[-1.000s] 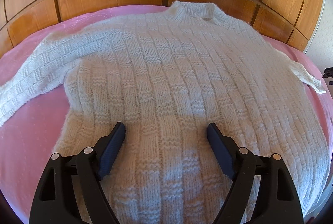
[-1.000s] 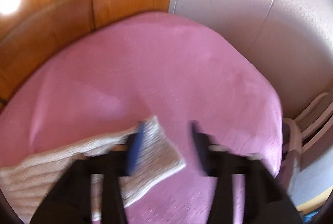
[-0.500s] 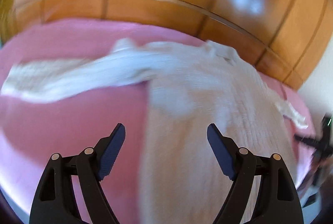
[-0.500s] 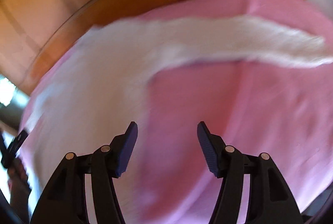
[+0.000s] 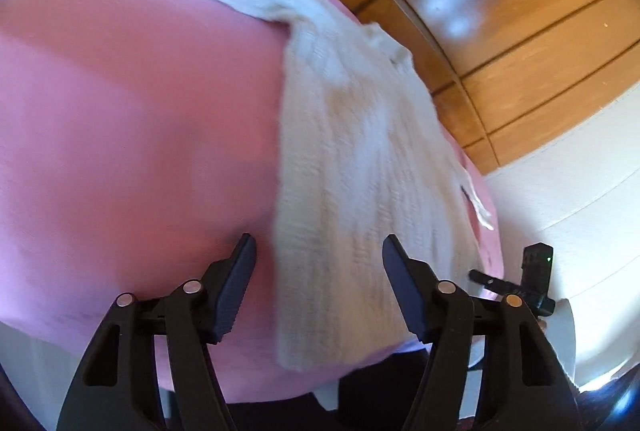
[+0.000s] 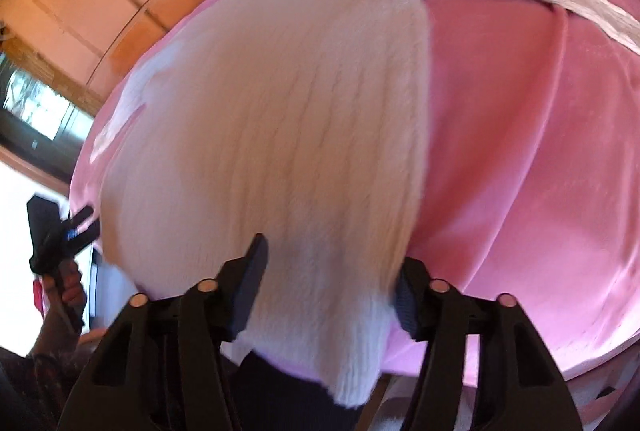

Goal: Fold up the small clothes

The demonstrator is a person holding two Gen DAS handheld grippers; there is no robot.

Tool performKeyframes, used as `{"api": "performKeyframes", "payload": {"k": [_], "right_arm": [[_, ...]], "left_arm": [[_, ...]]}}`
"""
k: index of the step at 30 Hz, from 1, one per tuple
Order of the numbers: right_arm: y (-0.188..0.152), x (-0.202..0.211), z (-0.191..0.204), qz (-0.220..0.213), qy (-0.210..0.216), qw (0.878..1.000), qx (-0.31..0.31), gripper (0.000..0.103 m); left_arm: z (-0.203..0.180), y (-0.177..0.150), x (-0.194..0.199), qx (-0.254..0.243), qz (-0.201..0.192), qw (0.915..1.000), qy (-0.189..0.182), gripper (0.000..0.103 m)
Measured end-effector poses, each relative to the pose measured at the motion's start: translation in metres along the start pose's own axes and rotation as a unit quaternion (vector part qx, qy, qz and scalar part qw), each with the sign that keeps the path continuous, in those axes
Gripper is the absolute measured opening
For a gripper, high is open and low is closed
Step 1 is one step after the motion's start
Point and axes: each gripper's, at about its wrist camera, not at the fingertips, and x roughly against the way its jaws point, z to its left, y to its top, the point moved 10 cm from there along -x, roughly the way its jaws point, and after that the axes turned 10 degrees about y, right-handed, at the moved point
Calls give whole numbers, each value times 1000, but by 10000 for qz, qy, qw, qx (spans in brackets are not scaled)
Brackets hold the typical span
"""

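Note:
A cream knitted sweater [image 5: 360, 159] lies spread flat on a pink bedspread [image 5: 132, 135], sleeves out to both sides. My left gripper [image 5: 319, 263] is open and empty, over the hem at the sweater's left side edge. My right gripper [image 6: 330, 271] is open and empty, with the hem's right corner [image 6: 352, 371] hanging between the fingers over the bed's front edge. The right gripper also shows in the left wrist view [image 5: 520, 279] and the left gripper in the right wrist view [image 6: 60, 235], each at the far side of the hem.
A wooden panelled headboard [image 5: 520, 31] runs behind the bed. A white wall [image 5: 580, 191] stands on the right. The bed's front edge [image 5: 240, 391] drops off just below both grippers. A window [image 6: 36, 107] shows at the left.
Both grippers have swung from the sweater's middle and right sleeve to the bottom hem, one at each corner. Both stay open. The sweater has not moved.

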Motion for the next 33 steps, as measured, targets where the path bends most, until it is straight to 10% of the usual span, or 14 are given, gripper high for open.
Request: {"api": "performKeyframes", "payload": {"k": [1,2,10,15,19,25,28,33], "right_arm": [[-1,-2,2,65,-65,9999,63,16],[-3,-3,5,124,-126,9997,143,6],[38,113,60,-1347,402,9877,691,6],[9,81,20,-910,79,9957,175,6],[-8,51,-16,-722,-297,9967,-240,6],[-16,33,-31,-550,-537,9966,-301,6],[-8,38,-25,-694,-517,9957,-325,6],[-19,39,-32,-407,-705,9964,-225,6]], "left_arm": [[-6,-2,-5,-105,99,9999,7,17],[-9,-2,-7,-243,122,9995,135,13],[-77,30,94,-885,-588,9921,-672,4],[-39,9,76,-634,-200,9977,-96,4],[1,10,53,27,-140,9995,291,46],[-17,16,21,34,-14,10000,36,49],[-27,6,-2,-450,179,9982,366,0],[-8,-8,4,-570,310,9954,698,0]]}}
